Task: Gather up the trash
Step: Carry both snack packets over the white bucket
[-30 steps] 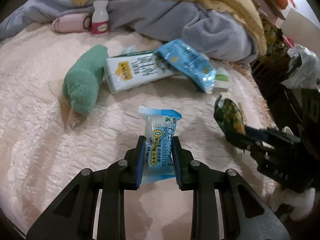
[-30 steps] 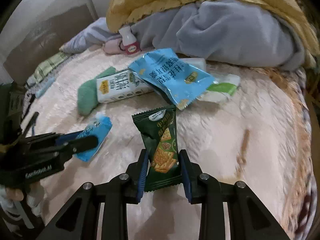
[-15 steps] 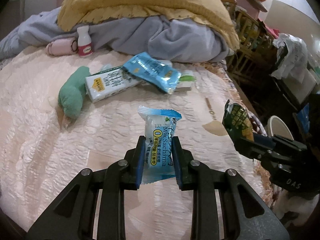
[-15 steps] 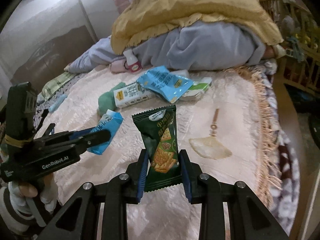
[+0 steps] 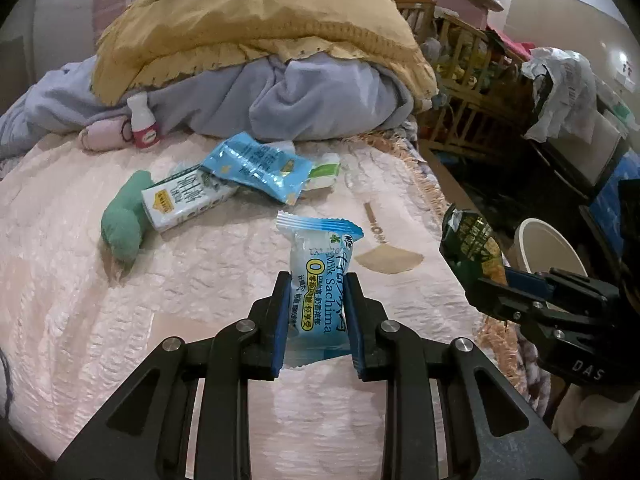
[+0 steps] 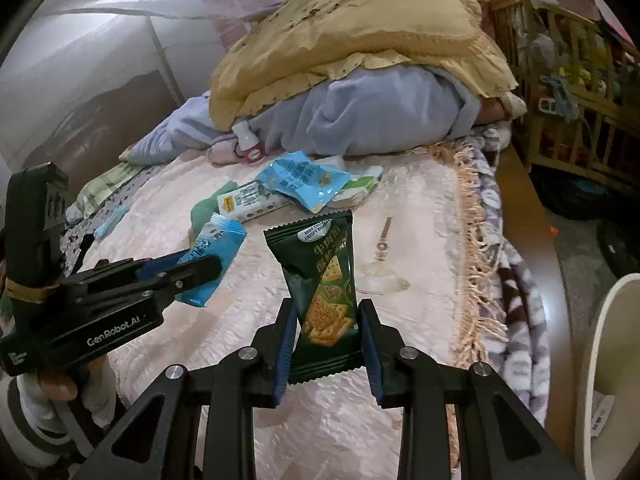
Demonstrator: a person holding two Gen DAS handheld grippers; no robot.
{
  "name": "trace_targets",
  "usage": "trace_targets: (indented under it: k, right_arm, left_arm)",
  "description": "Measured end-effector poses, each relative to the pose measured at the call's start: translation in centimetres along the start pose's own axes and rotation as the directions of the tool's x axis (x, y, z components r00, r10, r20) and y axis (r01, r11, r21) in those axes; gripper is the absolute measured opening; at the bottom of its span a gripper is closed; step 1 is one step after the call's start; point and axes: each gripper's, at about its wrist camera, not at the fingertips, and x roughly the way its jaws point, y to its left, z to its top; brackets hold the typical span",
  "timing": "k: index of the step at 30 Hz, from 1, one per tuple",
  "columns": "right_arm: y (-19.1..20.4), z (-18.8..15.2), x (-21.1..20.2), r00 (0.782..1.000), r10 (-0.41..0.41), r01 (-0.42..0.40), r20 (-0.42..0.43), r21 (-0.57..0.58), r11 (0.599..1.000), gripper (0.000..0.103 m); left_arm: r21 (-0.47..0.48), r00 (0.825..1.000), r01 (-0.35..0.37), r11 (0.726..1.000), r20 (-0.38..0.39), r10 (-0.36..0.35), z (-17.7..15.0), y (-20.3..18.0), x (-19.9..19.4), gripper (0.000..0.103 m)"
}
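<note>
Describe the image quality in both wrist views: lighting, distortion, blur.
Left wrist view: dim indoor light, strong fisheye bend with dark corners, sharp print on the blue snack pack in the left gripper. Right wrist view: same bend, brighter wall at the upper left, green biscuit pack sharp, white bin cropped.

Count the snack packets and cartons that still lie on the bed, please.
3: a milk carton beside the green sock, a blue packet leaning over the carton's end, and a green-white packet partly under the blue one. More may hide beneath them.
</note>
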Motion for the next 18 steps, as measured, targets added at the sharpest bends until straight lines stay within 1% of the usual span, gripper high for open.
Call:
trace_targets:
  k: [14, 18]
  right_arm:
    - [-1.9, -0.2, -2.6, 0.999, -0.015, 0.013, 0.048, 0.043, 0.999, 0.03]
    - [-2.7, -0.3, -3.4, 0.998, -0.031, 0.028, 0.058, 0.053, 0.998, 0.03]
  left_arm:
    - [0.03, 0.999, 0.037, 0.999, -0.003, -0.037, 0.4, -3.0, 0.2, 0.023]
    - [0.041, 0.999, 0.053, 0.998, 0.0, -0.053, 0.6, -4.2, 0.3, 0.023]
